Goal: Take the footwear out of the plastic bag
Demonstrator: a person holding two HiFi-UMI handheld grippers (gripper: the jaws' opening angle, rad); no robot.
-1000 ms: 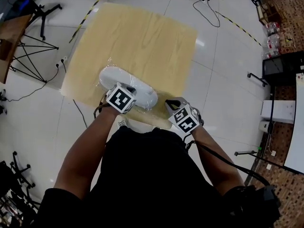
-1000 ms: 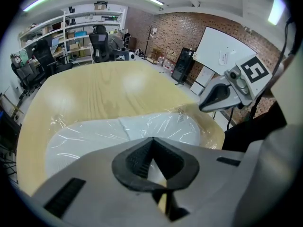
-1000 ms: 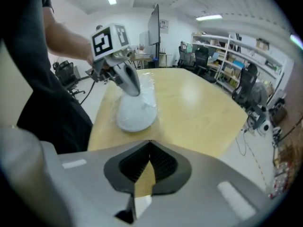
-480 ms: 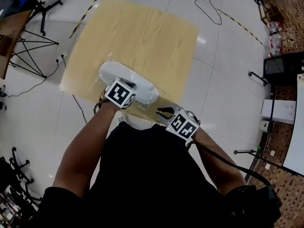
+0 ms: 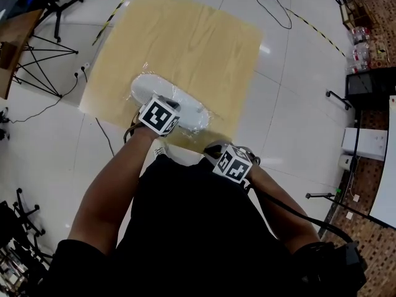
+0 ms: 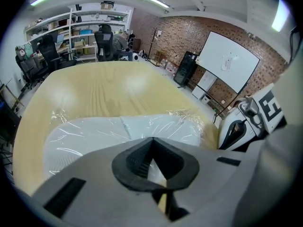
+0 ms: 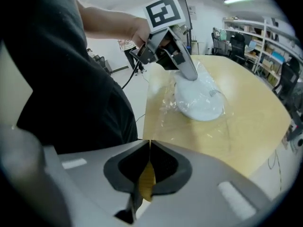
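Left gripper view: left gripper (image 6: 152, 139) clamps plastic bag (image 6: 90, 137); right gripper (image 7: 150, 141) jaws just closed, empty

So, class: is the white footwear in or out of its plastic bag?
In: crinkled clear plastic bag covers the white footwear on the wooden board.

Wood tbl (image 5: 192, 48), whiteboard (image 6: 227, 66), office chairs (image 6: 103, 40)

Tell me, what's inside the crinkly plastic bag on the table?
White footwear shows through the clear plastic bag. The left gripper covers part of it, and its underside on the table is hidden, so whether anything else is inside can't be seen.
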